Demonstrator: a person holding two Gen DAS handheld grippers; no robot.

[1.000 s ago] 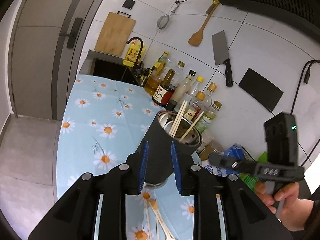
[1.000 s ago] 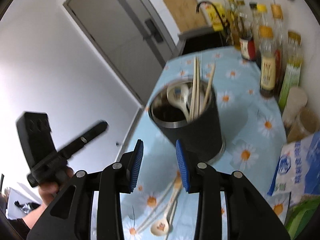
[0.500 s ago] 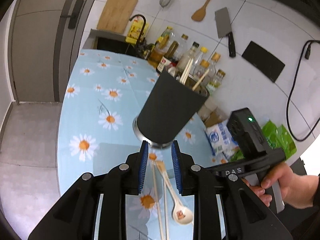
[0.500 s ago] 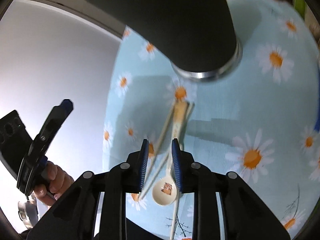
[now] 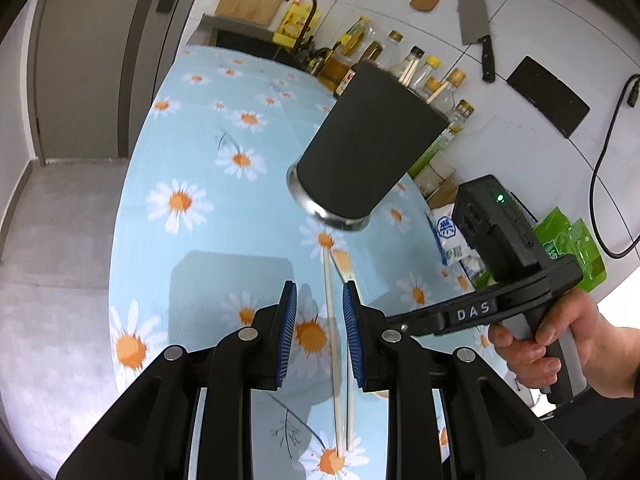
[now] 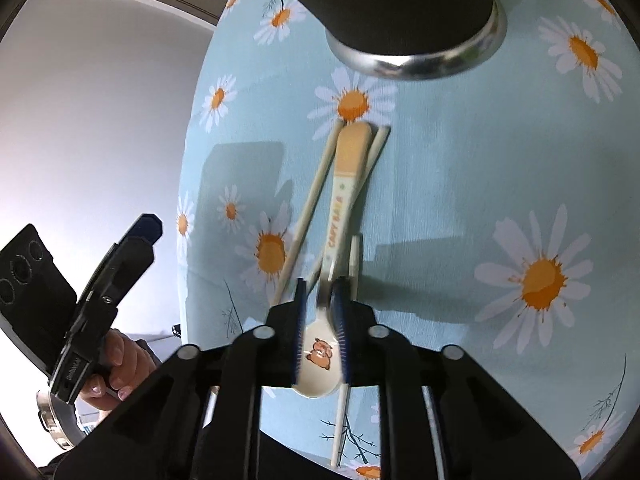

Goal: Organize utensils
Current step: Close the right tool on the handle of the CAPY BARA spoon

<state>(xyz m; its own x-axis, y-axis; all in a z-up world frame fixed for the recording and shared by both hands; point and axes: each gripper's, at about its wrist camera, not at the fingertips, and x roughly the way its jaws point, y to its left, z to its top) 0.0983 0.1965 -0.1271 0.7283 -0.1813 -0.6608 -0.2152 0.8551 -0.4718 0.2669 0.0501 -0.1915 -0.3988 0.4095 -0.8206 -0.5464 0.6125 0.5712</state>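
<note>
Both grippers have dropped toward loose utensils. My right gripper [image 6: 320,300], jaws just closing, pinches the spoon [image 6: 338,216] for the holder [image 5: 368,148]; my left gripper [image 5: 319,320] straddles a chopstick [image 5: 333,336], ungripped.

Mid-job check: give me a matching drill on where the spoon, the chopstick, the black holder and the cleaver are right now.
Things:
1. spoon
2. chopstick
3. black holder
4. cleaver

Places:
A. hangs on the tiled wall
B. stands on the daisy cloth
C. lies untouched between the left tongs
D. its bowl sits between the right tongs

Pairs: 1-D, 2-C, 3-B, 4-A.

The right tongs have just been closing, with the spoon between them.
</note>
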